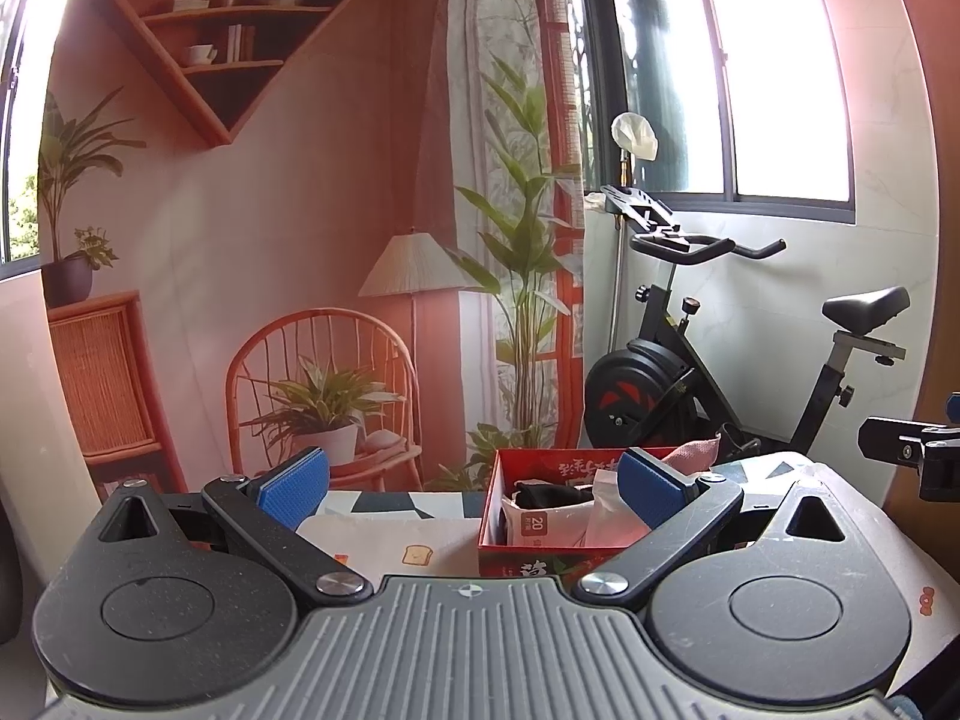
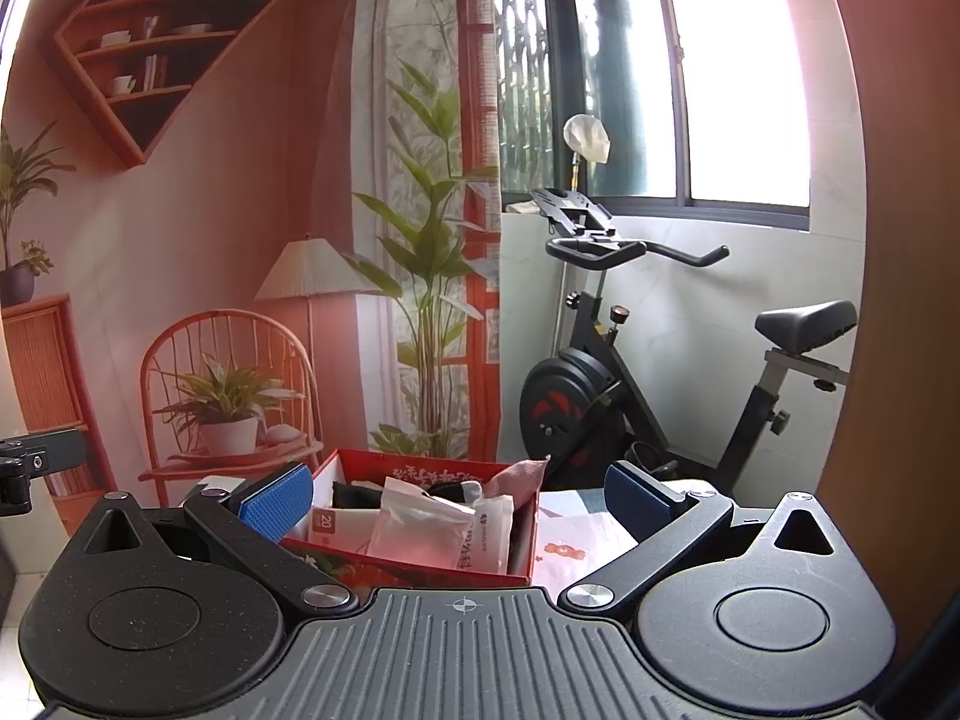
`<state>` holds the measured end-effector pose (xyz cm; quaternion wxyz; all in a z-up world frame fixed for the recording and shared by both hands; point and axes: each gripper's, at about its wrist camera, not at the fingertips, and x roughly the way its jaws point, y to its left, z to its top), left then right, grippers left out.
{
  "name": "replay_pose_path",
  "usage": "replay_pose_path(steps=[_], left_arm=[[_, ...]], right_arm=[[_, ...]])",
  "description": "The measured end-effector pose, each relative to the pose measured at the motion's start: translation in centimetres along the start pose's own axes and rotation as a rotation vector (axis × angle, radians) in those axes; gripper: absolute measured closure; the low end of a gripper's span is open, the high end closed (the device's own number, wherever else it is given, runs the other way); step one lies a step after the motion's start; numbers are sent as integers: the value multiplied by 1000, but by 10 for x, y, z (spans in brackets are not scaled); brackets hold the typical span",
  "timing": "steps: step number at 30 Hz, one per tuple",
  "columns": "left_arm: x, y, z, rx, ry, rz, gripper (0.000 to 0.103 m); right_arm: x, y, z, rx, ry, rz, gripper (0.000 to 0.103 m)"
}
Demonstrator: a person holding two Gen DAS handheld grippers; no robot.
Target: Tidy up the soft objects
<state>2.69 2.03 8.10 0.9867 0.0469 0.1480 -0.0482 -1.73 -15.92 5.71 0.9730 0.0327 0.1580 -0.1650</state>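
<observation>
A red cardboard box (image 1: 528,558) (image 2: 420,567) stands on the patterned tablecloth (image 1: 384,546) and holds soft packets: a white pack marked 20 (image 1: 528,525) (image 2: 336,525), a clear plastic pouch (image 2: 414,525), a black item (image 1: 540,492) (image 2: 354,495) and a pink cloth (image 1: 696,453) (image 2: 519,477) poking over the far rim. My left gripper (image 1: 474,489) is open, raised in front of the box, with nothing between its blue pads (image 1: 294,486). My right gripper (image 2: 459,501) is open too, its jaws on either side of the box, holding nothing.
A black exercise bike (image 1: 690,372) (image 2: 630,396) stands behind the table by the window. A printed backdrop with a chair, lamp and plants (image 1: 324,396) covers the wall. The other gripper's black body shows at the right edge (image 1: 912,450) and at the left edge (image 2: 30,462).
</observation>
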Motion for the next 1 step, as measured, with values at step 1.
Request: replay_pose_path(steps=[1], left_arm=[[0,0,0,0,1,-1,0]], right_arm=[[0,0,0,0,0,0,0]])
